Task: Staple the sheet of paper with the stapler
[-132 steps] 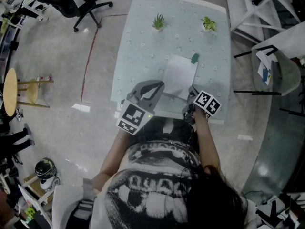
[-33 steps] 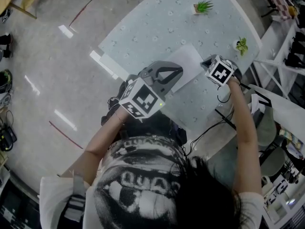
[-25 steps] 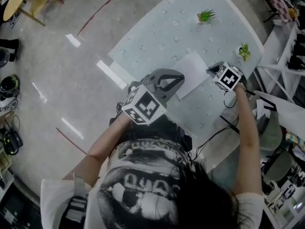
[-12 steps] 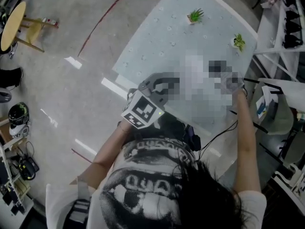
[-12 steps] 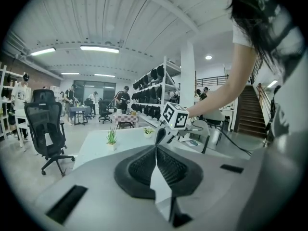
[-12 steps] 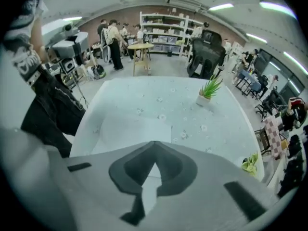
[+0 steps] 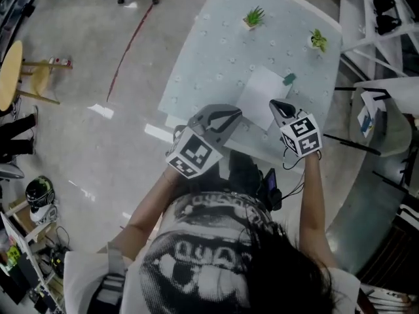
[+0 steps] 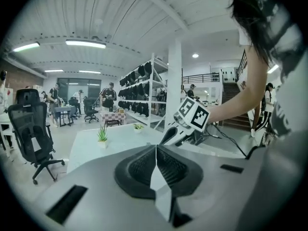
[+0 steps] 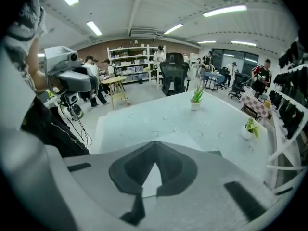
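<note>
A white sheet of paper lies flat on the pale table. At its far right corner sits a small teal stapler. My right gripper hovers over the sheet's near right corner, shut and holding nothing. My left gripper hangs over the table's near edge, left of the sheet, also shut and holding nothing. In the right gripper view the paper lies just beyond the shut jaws, and the stapler peeks over the gripper body. The left gripper view shows the right gripper ahead.
Two small potted plants stand along the table's far side. A white rack and a chair with papers are to the right. A wooden stool stands on the floor at left. A cable hangs by the near edge.
My right gripper has pulled back from the stapler's spot toward the near edge, rising and rolling. The stapler now shows uncovered at the sheet's corner. The left gripper shifted slightly.
</note>
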A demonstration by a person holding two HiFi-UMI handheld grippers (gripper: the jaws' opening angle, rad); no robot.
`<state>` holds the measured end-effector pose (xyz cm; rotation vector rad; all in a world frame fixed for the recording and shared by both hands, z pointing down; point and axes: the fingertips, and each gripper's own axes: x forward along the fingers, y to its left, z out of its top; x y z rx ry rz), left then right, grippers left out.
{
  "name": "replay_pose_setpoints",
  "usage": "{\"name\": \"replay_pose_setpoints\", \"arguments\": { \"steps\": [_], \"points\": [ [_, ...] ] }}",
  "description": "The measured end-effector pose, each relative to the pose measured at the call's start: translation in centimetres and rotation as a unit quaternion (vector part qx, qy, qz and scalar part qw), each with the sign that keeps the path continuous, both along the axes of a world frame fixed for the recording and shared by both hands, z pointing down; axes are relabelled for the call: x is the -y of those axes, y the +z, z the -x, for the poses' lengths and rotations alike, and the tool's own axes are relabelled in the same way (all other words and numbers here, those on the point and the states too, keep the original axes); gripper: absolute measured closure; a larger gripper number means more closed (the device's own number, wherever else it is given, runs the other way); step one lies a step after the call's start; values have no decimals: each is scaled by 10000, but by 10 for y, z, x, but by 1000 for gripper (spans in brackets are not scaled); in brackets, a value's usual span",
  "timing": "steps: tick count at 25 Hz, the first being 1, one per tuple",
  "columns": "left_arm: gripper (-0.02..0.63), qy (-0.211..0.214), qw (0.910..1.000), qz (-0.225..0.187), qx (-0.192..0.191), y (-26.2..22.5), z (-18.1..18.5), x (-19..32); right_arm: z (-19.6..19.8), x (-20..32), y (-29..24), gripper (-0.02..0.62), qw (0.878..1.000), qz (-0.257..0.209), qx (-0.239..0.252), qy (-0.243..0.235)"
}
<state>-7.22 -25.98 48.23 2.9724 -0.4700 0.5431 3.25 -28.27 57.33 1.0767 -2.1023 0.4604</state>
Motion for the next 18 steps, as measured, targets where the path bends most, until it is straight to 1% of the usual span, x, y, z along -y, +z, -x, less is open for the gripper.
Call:
{"name": "replay_pose_setpoints", "arguments": {
  "steps": [4, 8, 13, 18],
  "points": [
    [601, 210, 9998, 56, 6, 8, -3, -12, 7, -25, 4, 592, 9985, -127, 172, 508],
    [601, 316, 9995, 83, 32, 11, -11, -22, 14, -49, 3, 592, 9941, -194, 511, 940],
    [601, 318, 9994, 124, 36, 8, -19, -43, 20, -83, -10, 592, 9878, -339, 864, 1247],
    [601, 256, 9997, -18, -1, -2, -35, -65, 10, -117, -30, 592, 9828, -545, 1102, 1380]
  ]
}}
